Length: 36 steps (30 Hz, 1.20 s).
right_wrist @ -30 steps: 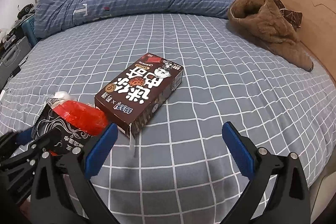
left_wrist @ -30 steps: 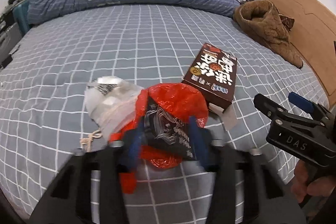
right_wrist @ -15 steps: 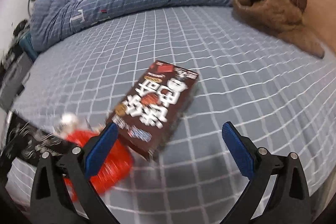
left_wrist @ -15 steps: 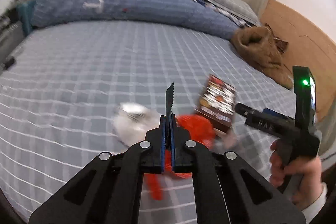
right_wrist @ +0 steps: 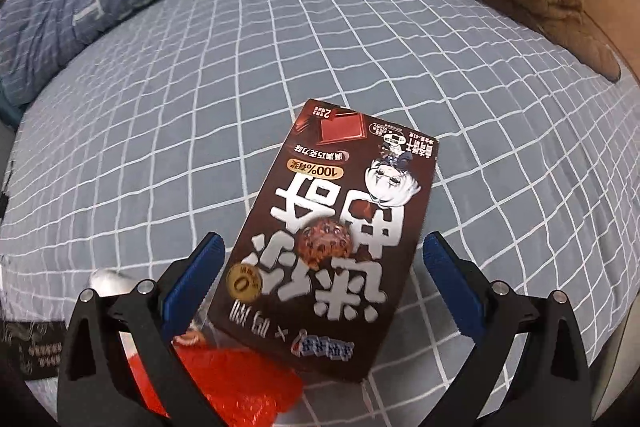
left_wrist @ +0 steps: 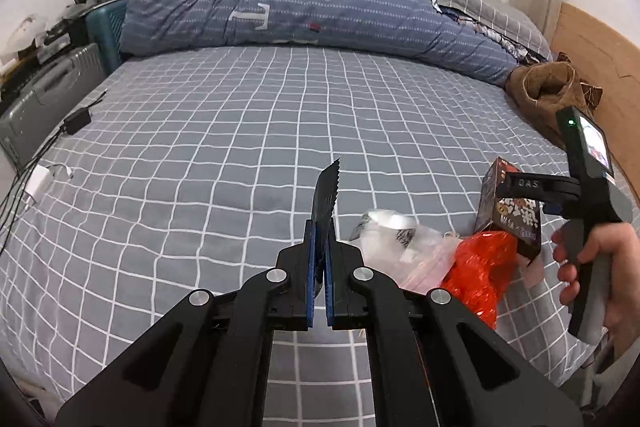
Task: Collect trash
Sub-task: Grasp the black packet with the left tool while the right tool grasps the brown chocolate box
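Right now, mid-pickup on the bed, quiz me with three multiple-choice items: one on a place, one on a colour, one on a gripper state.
1. Where is the chocolate cookie box relative to the right gripper?
A. Between its open jaws
B. Beside the pillow
C. On the floor

2. What colour is the crumpled plastic bag next to the box?
A. Green
B. Red
C. Yellow

3. How do the jaws of the left gripper stand?
A. Wide open and empty
B. Open around the box
C. Shut on a black serrated-edge wrapper

Answers: 1 A, the blue pads flank the box in the right wrist view, not yet pressing on it. 2 B, the bag is bright red in both views. 3 C, the pads meet with the wrapper's edge sticking out beyond them.
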Motion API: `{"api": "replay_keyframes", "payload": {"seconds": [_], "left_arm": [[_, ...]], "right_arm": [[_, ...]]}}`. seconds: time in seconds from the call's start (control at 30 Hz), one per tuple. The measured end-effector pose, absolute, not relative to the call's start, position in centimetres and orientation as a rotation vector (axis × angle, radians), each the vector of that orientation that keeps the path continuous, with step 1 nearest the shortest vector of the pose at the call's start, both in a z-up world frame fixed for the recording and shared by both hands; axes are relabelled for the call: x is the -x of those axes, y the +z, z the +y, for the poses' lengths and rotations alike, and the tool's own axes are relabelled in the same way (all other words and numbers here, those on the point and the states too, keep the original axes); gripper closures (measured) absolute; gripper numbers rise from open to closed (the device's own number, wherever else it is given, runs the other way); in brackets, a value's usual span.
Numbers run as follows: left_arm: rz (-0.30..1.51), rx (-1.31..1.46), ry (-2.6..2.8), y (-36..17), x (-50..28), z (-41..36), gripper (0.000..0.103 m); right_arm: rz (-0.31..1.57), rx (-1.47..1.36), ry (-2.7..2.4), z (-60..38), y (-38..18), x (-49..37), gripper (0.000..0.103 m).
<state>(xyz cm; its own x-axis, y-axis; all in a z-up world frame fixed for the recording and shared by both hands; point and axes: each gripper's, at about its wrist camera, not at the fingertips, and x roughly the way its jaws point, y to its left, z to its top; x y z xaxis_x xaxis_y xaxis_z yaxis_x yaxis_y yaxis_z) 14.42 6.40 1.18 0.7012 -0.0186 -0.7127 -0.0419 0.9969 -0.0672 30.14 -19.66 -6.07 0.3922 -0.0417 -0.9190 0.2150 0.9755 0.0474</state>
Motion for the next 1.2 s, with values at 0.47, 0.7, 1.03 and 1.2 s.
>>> {"api": "replay_keyframes", "payload": {"seconds": [0.47, 0.7, 1.03, 1.2], "left_arm": [[0.800, 0.101, -0.009, 1.1, -13.9, 6.7, 0.100], [0.801, 0.108, -0.014, 1.0, -13.9, 6.6, 0.100], [0.810, 0.116, -0.010, 0.8, -14.1, 6.7, 0.100], [0.827, 0.114, -0.001, 0.7, -14.3, 6.7, 0.100]], "right_arm": [[1.181, -0.177, -0.233, -19.1, -7.2, -32.0, 0.007], [1.148, -0.219, -0.255, -20.0, -6.5, -31.4, 0.007], [1.182, -0.295, -0.260, -20.1, -8.3, -31.8, 0.010], [1.133, -0.259, -0.247, -20.1, -7.3, -31.1, 0.011]]}}
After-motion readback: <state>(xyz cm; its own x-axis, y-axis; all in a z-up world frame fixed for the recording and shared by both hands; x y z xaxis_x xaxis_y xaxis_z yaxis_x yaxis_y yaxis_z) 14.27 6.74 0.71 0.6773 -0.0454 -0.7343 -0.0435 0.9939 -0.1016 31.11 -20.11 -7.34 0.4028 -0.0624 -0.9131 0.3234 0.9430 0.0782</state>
